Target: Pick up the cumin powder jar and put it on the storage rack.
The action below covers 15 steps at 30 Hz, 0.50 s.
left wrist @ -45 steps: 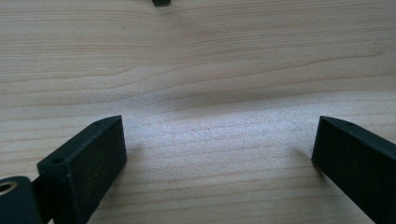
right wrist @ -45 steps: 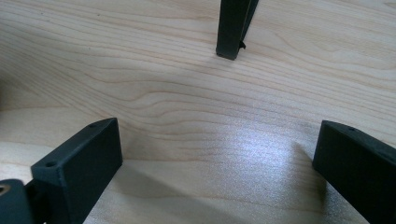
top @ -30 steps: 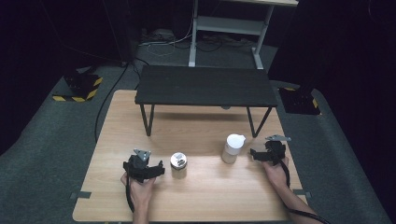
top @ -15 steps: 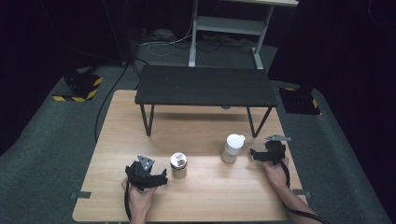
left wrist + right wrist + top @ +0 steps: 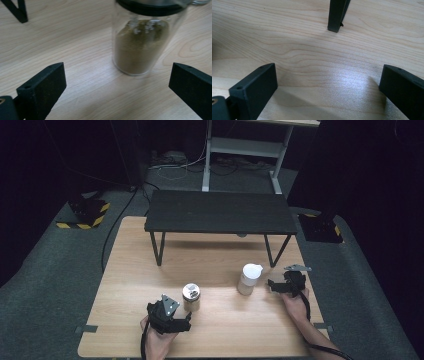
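My left gripper (image 5: 186, 319), jaws wide apart and holding nothing, has dropped back toward me and now points at the spice jar (image 5: 191, 296) just ahead, lining up a grasp. My right gripper (image 5: 272, 285), also spread wide, waits right of that jar.

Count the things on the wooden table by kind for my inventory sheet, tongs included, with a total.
Glass jar of brown powder, metal lid: 1
White-capped bottle: 1
Black low bench: 1
Hand-held tongs, left tongs and right tongs: 2
Total: 5
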Each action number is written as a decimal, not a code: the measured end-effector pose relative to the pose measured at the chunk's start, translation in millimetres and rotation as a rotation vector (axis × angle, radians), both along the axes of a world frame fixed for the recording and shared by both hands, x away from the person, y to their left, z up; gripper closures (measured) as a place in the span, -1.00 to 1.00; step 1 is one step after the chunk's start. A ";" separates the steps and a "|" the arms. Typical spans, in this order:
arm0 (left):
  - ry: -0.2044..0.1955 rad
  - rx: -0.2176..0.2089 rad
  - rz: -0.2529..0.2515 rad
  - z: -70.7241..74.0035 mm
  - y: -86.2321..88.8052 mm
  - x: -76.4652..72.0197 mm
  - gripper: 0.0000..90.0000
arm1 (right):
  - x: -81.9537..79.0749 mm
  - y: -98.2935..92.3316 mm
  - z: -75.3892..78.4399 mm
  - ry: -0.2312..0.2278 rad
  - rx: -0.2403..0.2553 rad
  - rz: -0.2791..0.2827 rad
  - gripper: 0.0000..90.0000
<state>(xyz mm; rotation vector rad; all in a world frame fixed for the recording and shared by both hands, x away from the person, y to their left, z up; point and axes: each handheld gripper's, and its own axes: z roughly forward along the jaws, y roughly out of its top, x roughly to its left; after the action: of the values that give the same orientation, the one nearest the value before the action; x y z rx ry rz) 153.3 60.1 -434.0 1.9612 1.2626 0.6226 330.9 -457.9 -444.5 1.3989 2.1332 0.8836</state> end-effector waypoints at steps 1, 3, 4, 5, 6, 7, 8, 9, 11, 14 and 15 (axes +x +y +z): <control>-0.001 -0.008 -0.008 -1.2 -1.3 0.0 -0.97 | 0.0 0.0 0.0 -0.001 -0.001 0.001 -0.98; -0.088 -0.230 0.129 -27.8 -17.2 -10.5 -0.97 | 0.0 0.0 0.0 0.000 0.000 0.000 -0.98; -0.009 -0.013 -0.022 -3.4 -2.5 1.2 -0.97 | 0.0 0.0 0.0 -0.001 -0.001 0.000 -0.98; -0.010 -0.018 -0.032 -4.3 -5.5 2.7 -0.97 | 0.0 -0.1 -0.1 -0.001 -0.001 0.001 -0.98; -0.010 -0.018 -0.032 -4.3 -5.5 2.7 -0.97 | 0.0 -0.1 -0.1 -0.001 -0.001 0.001 -0.98; -0.011 -0.019 -0.036 -4.6 -6.5 3.3 -0.97 | 0.0 -0.1 -0.1 -0.001 -0.001 0.001 -0.98; -0.013 -0.018 -0.043 -5.2 -9.3 4.7 -0.97 | 0.0 0.0 0.0 0.000 0.000 0.000 -0.98; -0.013 -0.020 -0.047 -5.5 -10.9 6.1 -0.97 | 0.0 0.0 0.0 0.000 0.000 0.000 -0.98; -0.011 -0.025 -0.051 -6.0 -13.0 8.5 -0.96 | 0.0 0.0 0.0 -0.001 0.000 0.000 -0.98; -0.012 -0.029 -0.050 -6.6 -15.0 12.1 -0.95 | 0.0 0.1 0.0 0.000 -0.001 0.000 -0.98; -0.011 -0.034 -0.049 -6.8 -15.0 13.7 -0.95 | 0.0 0.0 0.0 -0.001 -0.001 0.000 -0.98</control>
<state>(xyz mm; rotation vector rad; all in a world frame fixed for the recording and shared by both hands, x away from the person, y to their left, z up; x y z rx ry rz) 167.0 45.1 -440.8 1.9522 1.2069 0.5836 330.9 -457.9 -444.6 1.3981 2.1331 0.8833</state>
